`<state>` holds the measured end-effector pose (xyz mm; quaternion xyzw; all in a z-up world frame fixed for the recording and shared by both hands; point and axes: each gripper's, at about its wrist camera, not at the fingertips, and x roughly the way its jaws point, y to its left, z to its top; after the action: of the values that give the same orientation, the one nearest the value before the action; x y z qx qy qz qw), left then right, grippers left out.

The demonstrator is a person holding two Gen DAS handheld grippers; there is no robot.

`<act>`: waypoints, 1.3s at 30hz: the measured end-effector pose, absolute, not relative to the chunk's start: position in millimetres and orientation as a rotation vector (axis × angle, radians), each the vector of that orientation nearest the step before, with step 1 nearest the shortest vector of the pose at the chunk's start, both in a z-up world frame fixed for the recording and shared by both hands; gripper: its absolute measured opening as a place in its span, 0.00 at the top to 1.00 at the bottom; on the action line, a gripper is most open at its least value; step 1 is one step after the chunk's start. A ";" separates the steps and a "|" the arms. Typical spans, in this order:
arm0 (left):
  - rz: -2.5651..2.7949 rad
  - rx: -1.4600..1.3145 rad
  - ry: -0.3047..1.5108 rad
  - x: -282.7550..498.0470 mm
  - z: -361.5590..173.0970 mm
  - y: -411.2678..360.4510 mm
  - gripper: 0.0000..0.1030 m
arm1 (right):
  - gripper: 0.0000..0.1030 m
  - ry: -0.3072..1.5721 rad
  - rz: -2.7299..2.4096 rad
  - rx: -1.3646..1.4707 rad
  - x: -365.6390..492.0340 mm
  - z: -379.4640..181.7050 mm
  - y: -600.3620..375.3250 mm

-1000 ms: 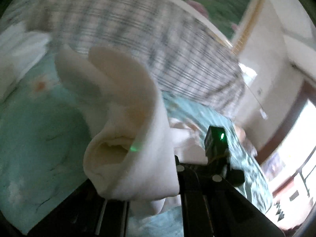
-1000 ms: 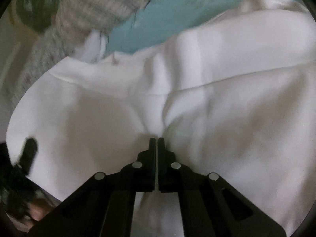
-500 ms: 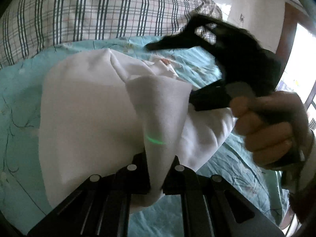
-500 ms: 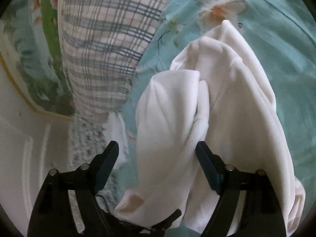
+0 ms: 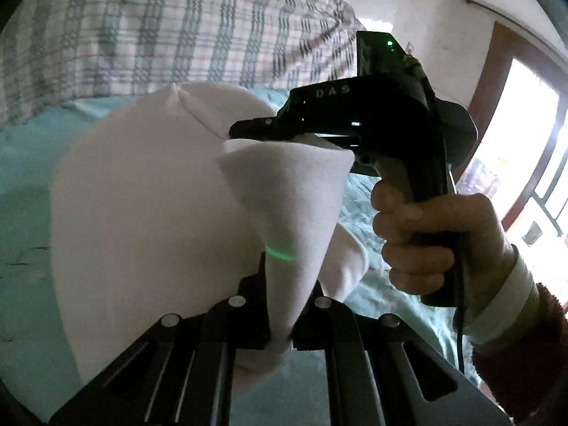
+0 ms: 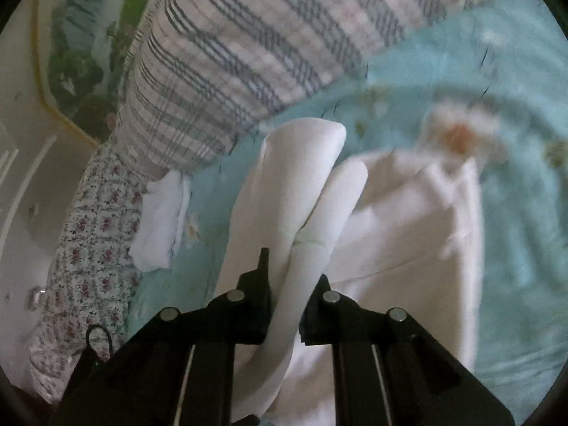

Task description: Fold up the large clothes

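Observation:
A large white garment (image 5: 142, 213) hangs bunched over a teal flowered bedsheet (image 5: 21, 191). My left gripper (image 5: 280, 305) is shut on a fold of the garment that rises in a cone between its fingers. My right gripper (image 6: 285, 305) is shut on another thick fold of the same garment (image 6: 408, 241). In the left wrist view the right gripper (image 5: 262, 129) is held by a hand just above and behind the left one, its tips at the cloth.
A plaid quilt (image 6: 230, 56) lies piled along the far side of the bed. A small folded white cloth (image 6: 159, 223) and a floral pillow (image 6: 92, 248) lie at the left. A bright window (image 5: 525, 163) and a wall are at the right.
My right gripper, open half a second ago, has shut on a fold of the garment. My left gripper kept its hold while the garment was lifted and gathered.

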<state>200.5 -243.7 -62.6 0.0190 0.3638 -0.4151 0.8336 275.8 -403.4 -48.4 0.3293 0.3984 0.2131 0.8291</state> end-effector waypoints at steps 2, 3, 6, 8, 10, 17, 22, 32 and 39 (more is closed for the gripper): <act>-0.893 0.043 0.817 206.8 -77.6 -258.4 0.94 | 0.88 0.878 0.404 0.697 278.2 -61.3 -414.2; -0.898 0.048 0.842 208.6 -84.5 -264.2 0.94 | 0.88 0.899 0.379 0.691 280.9 -71.4 -417.5; -0.893 0.109 0.877 208.2 -100.7 -280.2 0.93 | 0.88 0.961 0.321 0.711 282.8 -104.8 -428.2; -0.887 0.137 0.873 206.2 -102.8 -283.5 0.91 | 0.88 0.974 0.309 0.734 280.9 -118.0 -432.6; -0.893 0.124 0.881 208.7 -100.0 -280.4 0.90 | 0.88 0.960 0.316 0.760 278.8 -121.1 -435.4; -0.921 -0.006 0.906 189.8 -71.7 -232.2 0.59 | 0.81 0.962 0.260 0.694 269.8 -107.4 -435.9; -0.852 -0.056 0.866 182.0 -48.8 -184.1 0.40 | 0.71 0.969 0.203 0.628 255.9 -92.0 -435.3; -0.698 -0.252 0.942 231.5 -61.2 -126.8 0.35 | 0.39 0.981 0.215 0.654 251.7 -91.1 -441.3; -0.716 -0.369 1.037 269.4 -89.8 -127.9 0.30 | 0.38 1.002 0.243 0.668 260.0 -98.4 -439.9</act>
<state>269.4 -127.9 -89.8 -0.1713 0.4821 -0.3330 0.7921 260.0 -439.9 -98.4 0.3136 0.4701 0.1142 0.8171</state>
